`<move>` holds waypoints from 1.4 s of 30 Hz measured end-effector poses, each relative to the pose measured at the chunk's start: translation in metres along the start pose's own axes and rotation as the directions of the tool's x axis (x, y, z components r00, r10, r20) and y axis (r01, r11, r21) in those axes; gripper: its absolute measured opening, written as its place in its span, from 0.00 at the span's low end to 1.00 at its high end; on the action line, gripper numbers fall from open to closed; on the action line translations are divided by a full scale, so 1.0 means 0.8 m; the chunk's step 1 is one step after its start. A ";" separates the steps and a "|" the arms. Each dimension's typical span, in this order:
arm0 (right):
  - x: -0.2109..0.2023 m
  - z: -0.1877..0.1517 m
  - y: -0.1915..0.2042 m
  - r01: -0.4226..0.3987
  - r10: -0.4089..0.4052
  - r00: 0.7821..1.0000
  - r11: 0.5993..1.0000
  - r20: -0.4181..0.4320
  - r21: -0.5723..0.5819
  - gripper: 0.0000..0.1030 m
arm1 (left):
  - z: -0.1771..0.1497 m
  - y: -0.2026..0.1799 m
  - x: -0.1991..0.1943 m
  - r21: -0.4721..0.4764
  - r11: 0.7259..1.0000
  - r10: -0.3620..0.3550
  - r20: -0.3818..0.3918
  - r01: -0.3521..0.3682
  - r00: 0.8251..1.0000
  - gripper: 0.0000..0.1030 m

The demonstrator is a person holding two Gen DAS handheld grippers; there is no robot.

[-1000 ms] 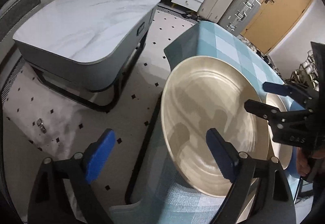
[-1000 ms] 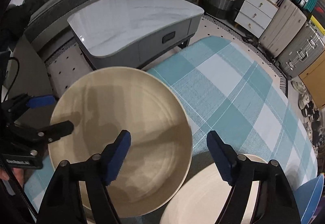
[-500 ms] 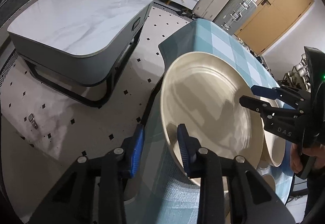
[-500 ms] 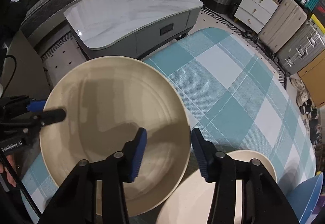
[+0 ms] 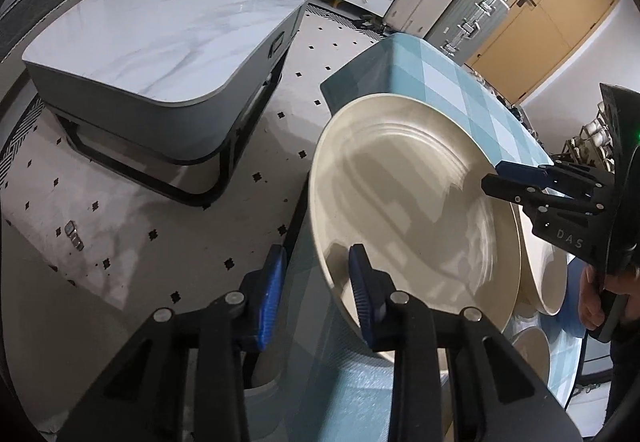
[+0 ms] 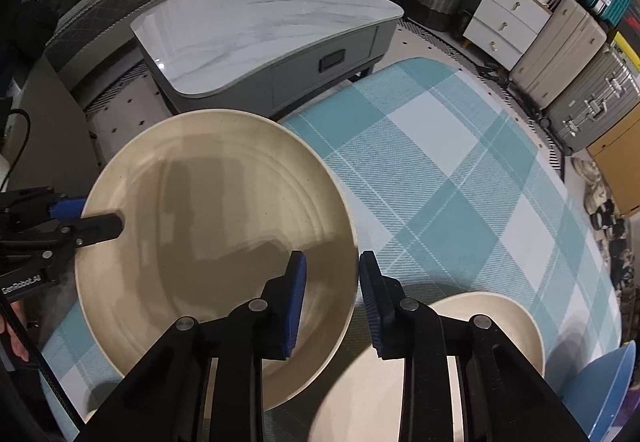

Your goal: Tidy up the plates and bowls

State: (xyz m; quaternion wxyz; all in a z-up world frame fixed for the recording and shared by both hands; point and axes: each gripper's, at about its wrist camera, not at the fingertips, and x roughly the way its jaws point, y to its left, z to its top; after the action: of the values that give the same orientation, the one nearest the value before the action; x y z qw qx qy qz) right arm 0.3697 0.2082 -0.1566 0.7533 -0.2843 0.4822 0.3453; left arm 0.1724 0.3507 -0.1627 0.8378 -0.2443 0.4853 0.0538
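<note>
A large cream plate (image 5: 408, 209) (image 6: 212, 234) is held between both grippers above the teal checked tablecloth (image 6: 460, 177). My left gripper (image 5: 316, 294) is shut on its left rim; it shows in the right wrist view (image 6: 86, 219). My right gripper (image 6: 330, 300) is shut on its right rim; it shows in the left wrist view (image 5: 496, 177). A second cream plate (image 6: 472, 330) lies under the right gripper. A blue bowl (image 6: 612, 394) sits at the far right.
A grey marble-top coffee table (image 5: 160, 25) stands on the tiled floor left of the dining table. Suitcases (image 6: 580, 61) and white drawers (image 6: 508, 13) line the far wall. The tablecloth's edge (image 5: 360, 69) drops off beside the plate.
Both grippers have closed from wide open onto opposite rims of the large cream plate. The plate has tilted and risen slightly off the cloth.
</note>
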 end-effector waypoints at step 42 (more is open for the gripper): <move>-0.009 -0.033 -0.010 -0.121 0.131 0.990 0.977 -0.048 0.177 0.08 | 0.001 -0.017 -0.012 0.009 0.999 0.047 -0.052 -0.047 0.998 0.25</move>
State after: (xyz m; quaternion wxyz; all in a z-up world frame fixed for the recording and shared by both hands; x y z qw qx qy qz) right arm 0.3600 0.1815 -0.1590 0.7370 -0.1965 0.5499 0.3404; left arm 0.1722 0.3409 -0.1495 0.8242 -0.2307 0.5130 0.0653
